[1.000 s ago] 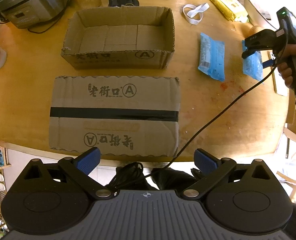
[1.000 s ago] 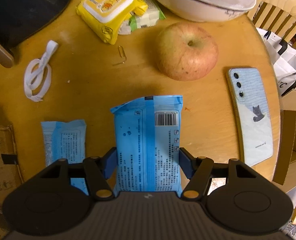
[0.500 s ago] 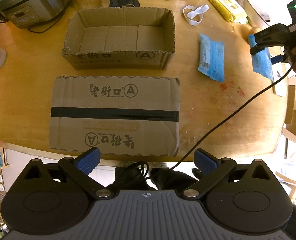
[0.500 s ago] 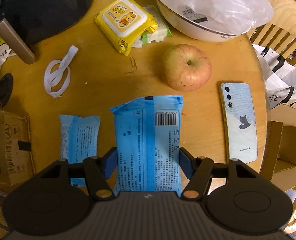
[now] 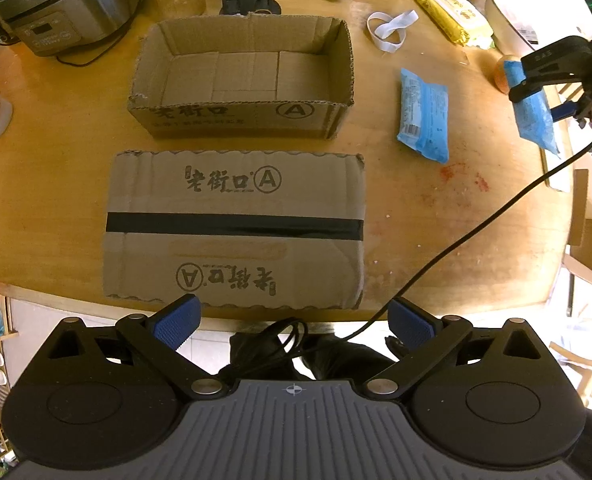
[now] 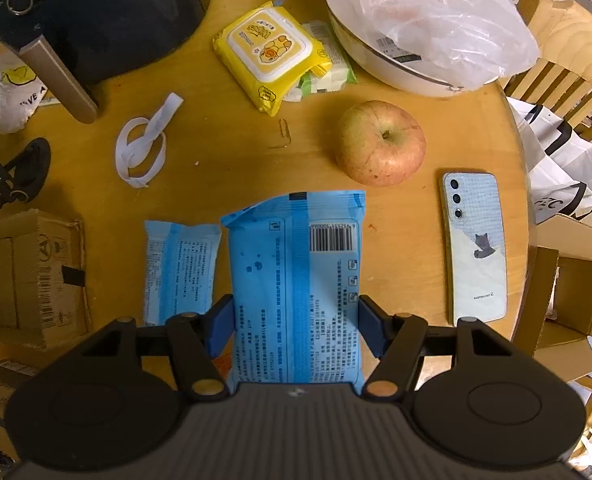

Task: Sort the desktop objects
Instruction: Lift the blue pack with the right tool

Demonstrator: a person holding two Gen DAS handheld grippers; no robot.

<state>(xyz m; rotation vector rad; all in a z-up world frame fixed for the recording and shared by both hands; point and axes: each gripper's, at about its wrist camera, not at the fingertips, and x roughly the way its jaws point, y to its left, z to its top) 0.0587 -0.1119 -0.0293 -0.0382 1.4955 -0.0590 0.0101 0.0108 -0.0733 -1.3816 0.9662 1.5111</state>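
Note:
My right gripper [image 6: 296, 320] is shut on a blue tissue pack [image 6: 296, 280] and holds it well above the table; it also shows at the right edge of the left wrist view [image 5: 533, 116]. A second blue pack [image 6: 180, 268] lies flat on the table, also in the left wrist view [image 5: 423, 116]. My left gripper [image 5: 292, 320] is open and empty, hanging over the table's near edge. An open cardboard box [image 5: 240, 76] is empty, with a flat cardboard lid [image 5: 236, 228] in front of it.
An apple [image 6: 379, 144], a phone [image 6: 475, 244], a yellow wipes pack [image 6: 268, 52], a white band [image 6: 144, 148] and a white bowl with a plastic bag [image 6: 415, 28] lie on the right. A rice cooker [image 5: 64, 4] stands at the far left. A cable [image 5: 475, 232] crosses the table.
My right gripper has lifted the blue pack higher off the table; the table things look smaller beneath it. The left gripper has not moved.

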